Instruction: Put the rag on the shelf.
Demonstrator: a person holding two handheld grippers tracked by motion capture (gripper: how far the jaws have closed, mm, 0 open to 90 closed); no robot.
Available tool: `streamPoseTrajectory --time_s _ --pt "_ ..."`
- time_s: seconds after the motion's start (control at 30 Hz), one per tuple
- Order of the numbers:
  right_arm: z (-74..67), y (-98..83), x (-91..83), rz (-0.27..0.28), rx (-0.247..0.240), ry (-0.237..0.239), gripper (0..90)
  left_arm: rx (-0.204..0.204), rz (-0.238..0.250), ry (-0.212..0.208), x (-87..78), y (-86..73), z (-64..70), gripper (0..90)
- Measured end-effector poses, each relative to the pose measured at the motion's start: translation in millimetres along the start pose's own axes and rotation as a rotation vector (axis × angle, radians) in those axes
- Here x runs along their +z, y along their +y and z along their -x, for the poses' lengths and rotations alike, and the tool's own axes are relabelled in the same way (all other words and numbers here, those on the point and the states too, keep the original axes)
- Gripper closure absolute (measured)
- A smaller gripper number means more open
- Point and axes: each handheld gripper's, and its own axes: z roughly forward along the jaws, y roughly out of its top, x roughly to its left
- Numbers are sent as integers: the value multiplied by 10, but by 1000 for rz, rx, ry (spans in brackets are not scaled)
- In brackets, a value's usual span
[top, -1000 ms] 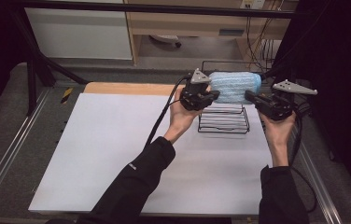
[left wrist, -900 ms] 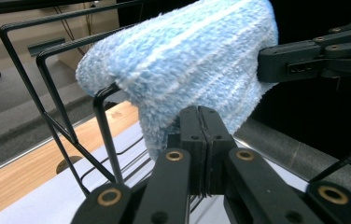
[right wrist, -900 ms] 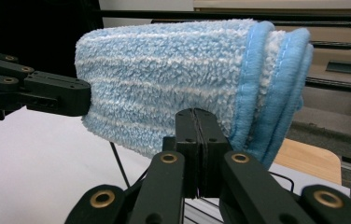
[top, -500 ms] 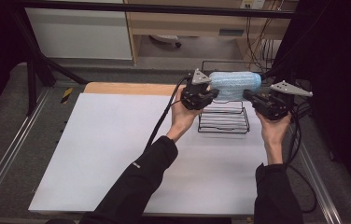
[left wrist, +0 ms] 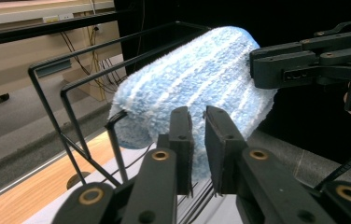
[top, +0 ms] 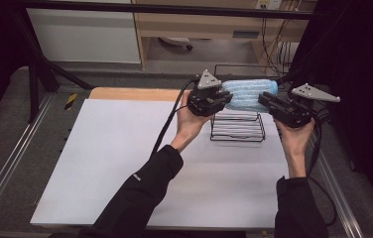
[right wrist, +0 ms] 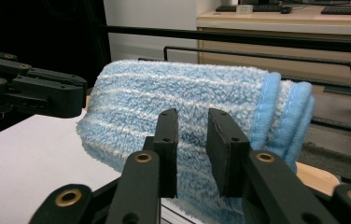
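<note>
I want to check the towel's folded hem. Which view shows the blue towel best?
The right gripper view: the blue towel is close, with its layered hem visible. The left gripper view shows its other, fluffy end; the high view shows it small.

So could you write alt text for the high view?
A rolled, fluffy light-blue towel lies atop a black wire rack on a white table. A person's left gripper and right gripper sit at its two ends, fingers just loosened.
</note>
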Motion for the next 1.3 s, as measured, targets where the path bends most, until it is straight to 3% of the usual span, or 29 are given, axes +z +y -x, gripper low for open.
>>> streamPoseTrajectory --time_s 0.23,0.33,0.73,1.07,1.3 --pt "-39 64 -10 4 -9 -4 667 -17 -7 1 -132 20 -69 709" --pt "-68 99 -19 6 -9 0 629 -1 -10 17 -213 16 -102 636" --pt "-221 278 -60 9 -15 23 433 -22 -49 41 -576 -72 -300 393" --pt "-420 273 -56 0 -16 70 130 -24 -96 77 -1052 -420 -473 199" --pt "-617 115 -36 -39 -37 105 45 -8 -157 116 -1408 -850 -576 106"
